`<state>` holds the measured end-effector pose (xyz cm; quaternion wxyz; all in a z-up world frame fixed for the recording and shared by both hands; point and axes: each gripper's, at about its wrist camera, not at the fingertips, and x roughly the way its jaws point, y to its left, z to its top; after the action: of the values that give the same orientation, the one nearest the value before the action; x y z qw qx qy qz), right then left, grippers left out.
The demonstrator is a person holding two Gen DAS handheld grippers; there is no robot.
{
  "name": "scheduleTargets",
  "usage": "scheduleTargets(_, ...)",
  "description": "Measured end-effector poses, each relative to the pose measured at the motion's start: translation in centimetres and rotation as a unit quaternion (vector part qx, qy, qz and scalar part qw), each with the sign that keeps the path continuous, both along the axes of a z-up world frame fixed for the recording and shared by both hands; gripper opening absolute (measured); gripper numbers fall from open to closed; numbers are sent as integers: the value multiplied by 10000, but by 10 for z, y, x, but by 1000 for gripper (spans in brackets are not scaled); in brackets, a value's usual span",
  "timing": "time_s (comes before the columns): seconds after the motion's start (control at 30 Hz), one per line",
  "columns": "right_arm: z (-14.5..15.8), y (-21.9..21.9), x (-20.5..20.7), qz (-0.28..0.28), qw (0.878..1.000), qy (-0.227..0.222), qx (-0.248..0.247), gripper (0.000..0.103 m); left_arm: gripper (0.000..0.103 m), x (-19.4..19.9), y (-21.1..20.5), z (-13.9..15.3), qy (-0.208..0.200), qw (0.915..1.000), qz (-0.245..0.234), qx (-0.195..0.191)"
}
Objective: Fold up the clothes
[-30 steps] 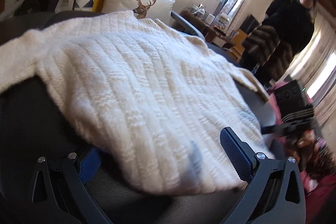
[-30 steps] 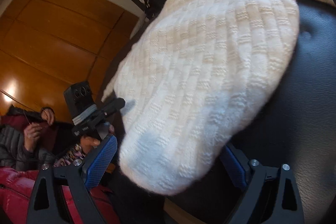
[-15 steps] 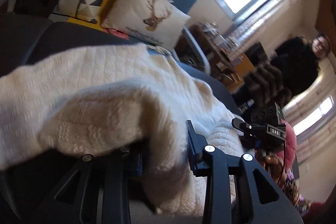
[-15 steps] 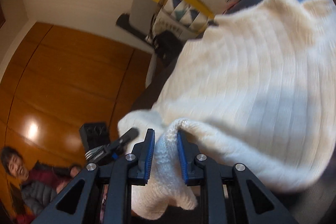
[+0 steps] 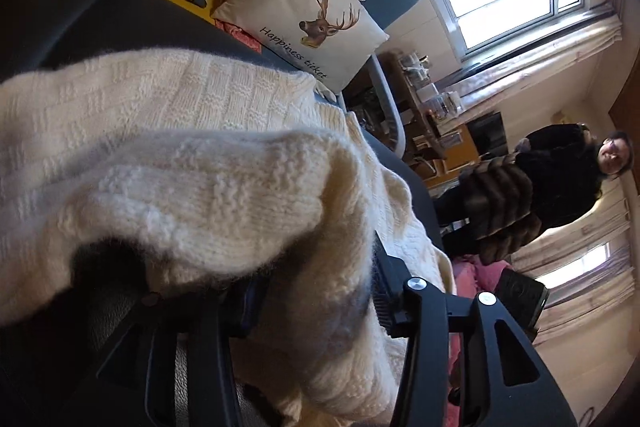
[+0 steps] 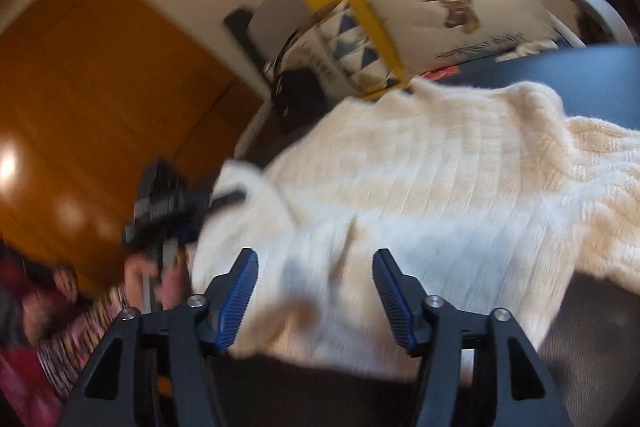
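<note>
The cream sweater (image 5: 224, 187) bulges right across the left wrist view's centre, blocking the way forward. In the right wrist view, dark seat (image 6: 592, 339) lies bare at lower right, room there. The deer cushion (image 6: 460, 11) closes off the top, and the other gripper (image 6: 172, 211) crowds the sweater's left edge, mid-left.

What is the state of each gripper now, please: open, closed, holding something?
Left gripper: closed on a bunched fold of the cream knit sweater.
Right gripper: open, holding nothing; the sweater lies just ahead of its fingers.
</note>
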<state>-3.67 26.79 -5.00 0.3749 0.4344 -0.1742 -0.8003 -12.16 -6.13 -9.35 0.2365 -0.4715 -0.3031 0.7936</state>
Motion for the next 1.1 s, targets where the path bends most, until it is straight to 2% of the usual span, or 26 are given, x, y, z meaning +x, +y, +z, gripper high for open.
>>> scheduleTargets(0.07, -6, -10, 15, 99, 9997, 43, 216, 63, 59, 4, 0, -2, 3, 10000, -34, 60)
scheduleTargets(0.17, -11, -18, 23, 19, 9992, 228, 322, 63, 60, 10, -1, -5, 10, 9999, -79, 142)
scheduleTargets(0.23, -15, -27, 21, 109, 9991, 191, 376, 63, 60, 16, -5, -5, -18, 9997, -134, 184)
scheduleTargets(0.43, -34, -62, 6, 359, 9986, -15, 384, 63, 64, 19, 2, -6, 43, 9998, -114, -124)
scheduleTargets(0.47, -37, -67, 3, 400, 9985, -49, 381, 56, 64, 19, 5, -6, 61, 9997, -109, -217)
scheduleTargets(0.5, -40, -73, 1, 441, 9983, -83, 378, 34, 64, 19, 7, -5, 79, 9994, -105, -309)
scheduleTargets(0.53, -44, -78, -2, 463, 9979, -182, 419, 20, 64, 20, 10, -5, 97, 9991, -101, -402)
scheduleTargets(0.57, -48, -82, -4, 469, 9971, -336, 497, 13, 62, 21, 11, -4, 109, 9987, -105, -484)
scheduleTargets(0.6, -50, -84, -6, 463, 9969, -416, 490, 11, 46, 23, 11, -3, 96, 9985, -144, -528)
scheduleTargets(0.67, -45, -80, -5, 393, 9978, -363, 391, 10, 28, 27, 11, -1, 71, 9978, -221, -614)
scheduleTargets(0.87, -21, -49, 9, 161, 9996, -220, -26, 10, 20, 40, 10, 6, -5, 9953, -449, -854)
scheduleTargets(1.1, 14, -17, 37, 396, 9951, -338, -838, 10, 19, 76, 8, 10, -513, 9951, -744, -408)
